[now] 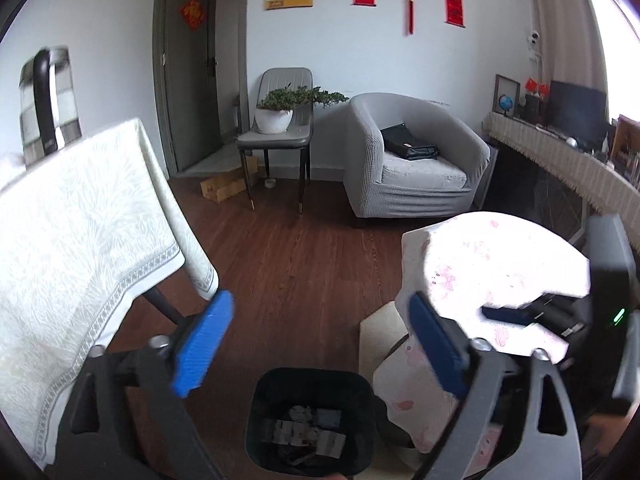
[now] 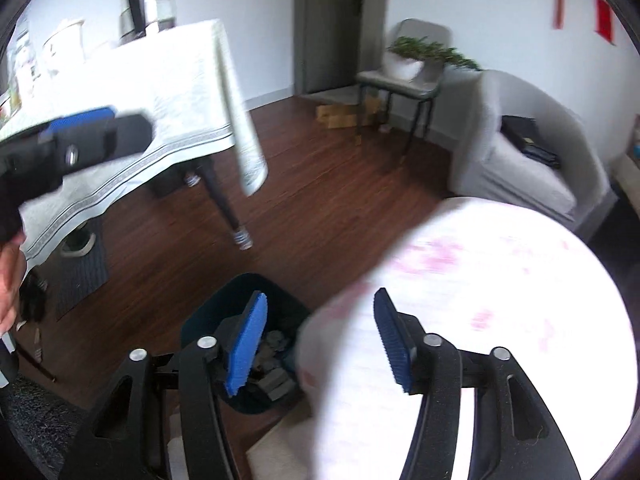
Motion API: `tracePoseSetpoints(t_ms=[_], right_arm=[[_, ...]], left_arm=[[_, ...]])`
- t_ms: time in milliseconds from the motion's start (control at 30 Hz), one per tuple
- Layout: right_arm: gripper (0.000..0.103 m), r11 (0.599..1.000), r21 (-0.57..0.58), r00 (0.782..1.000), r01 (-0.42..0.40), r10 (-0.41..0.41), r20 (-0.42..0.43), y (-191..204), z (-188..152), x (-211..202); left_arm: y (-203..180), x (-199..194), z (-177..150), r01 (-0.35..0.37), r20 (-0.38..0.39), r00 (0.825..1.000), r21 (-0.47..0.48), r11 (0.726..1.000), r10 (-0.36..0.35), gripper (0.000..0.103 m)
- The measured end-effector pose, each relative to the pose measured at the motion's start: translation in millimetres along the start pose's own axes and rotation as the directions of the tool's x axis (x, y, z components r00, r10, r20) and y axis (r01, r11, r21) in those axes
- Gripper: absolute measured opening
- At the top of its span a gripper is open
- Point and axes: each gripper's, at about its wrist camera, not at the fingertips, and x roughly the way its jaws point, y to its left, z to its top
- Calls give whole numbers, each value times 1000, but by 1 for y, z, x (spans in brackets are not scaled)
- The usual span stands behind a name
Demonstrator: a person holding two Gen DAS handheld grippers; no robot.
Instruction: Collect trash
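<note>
Fig.: both wrist views, my rig over the floor bin. L gripper (image 1: 320,344), black frame w/ blue ribbed pads: jaws spread wide apart, nothing between them; I see dark wood floor (image 1: 288,256) through the gap. R gripper (image 2: 320,344), same build: jaws apart, nothing clamped between the pads. Task item: the black plastic waste bin (image 1: 256,420) stands on the floor just below both grippers, w/ crumpled grey-white paper trash (image 1: 308,428) lying inside it. Round table under a white cloth w/ pink flower print (image 1: 500,264) sits just R of the bin; rectangular table w/ cream patterned cloth (image 1: 80,232) to the L. Bkgd: grey fabric tub armchair (image 1: 412,160), potted green plant (image 1: 280,112) on a grey chair.
</note>
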Motion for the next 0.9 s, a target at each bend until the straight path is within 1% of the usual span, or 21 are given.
tracePoseSetpoints(t_ms=[100, 167, 233, 267, 300, 367, 433, 467, 567, 700, 833, 900], right_arm=[[64, 997, 46, 998, 56, -57, 33, -30, -7, -20], [69, 992, 100, 995, 79, -85, 59, -52, -13, -37], [75, 983, 153, 990, 100, -114, 85, -74, -19, -56], [77, 976, 182, 985, 115, -136, 106, -86, -23, -68], [84, 971, 205, 980, 126, -154, 124, -95, -29, -81], [91, 958, 242, 970, 156, -195, 148, -111, -46, -106], [93, 942, 273, 957, 194, -244, 160, -124, -69, -130], [96, 935, 283, 952, 214, -265, 154, -129, -78, -139], [99, 909, 307, 930, 283, -338, 146, -141, -111, -173], [99, 892, 309, 911, 329, -387, 145, -139, -144, -207], [99, 879, 319, 897, 354, -416, 149, -138, -178, -236], [99, 876, 330, 898, 351, -415, 147, -137, -189, -243]], left_arm=[[-14, 1, 2, 7, 12, 1000, 21, 1000, -8, 97], [-21, 0, 1, 18, 27, 999, 17, 1000, -18, 99], [-26, -2, -2, 48, 39, 998, 1, 999, -48, 100], [-31, -5, -4, 60, 51, 997, -2, 998, -60, 100], [-35, -8, -7, 56, 57, 997, -3, 998, -56, 100], [-42, -19, -15, 52, 71, 996, -14, 999, -51, 100], [-48, -29, -23, 63, 66, 996, -15, 998, -62, 100], [-50, -36, -29, 56, 68, 996, -13, 998, -55, 100], [-54, -61, -46, 57, 86, 995, -16, 998, -56, 100], [-59, -88, -59, 39, 93, 995, -4, 999, -38, 100], [-67, -105, -72, 9, 86, 996, 22, 1000, -11, 100], [-73, -112, -82, -7, 85, 996, 42, 999, 3, 100]])
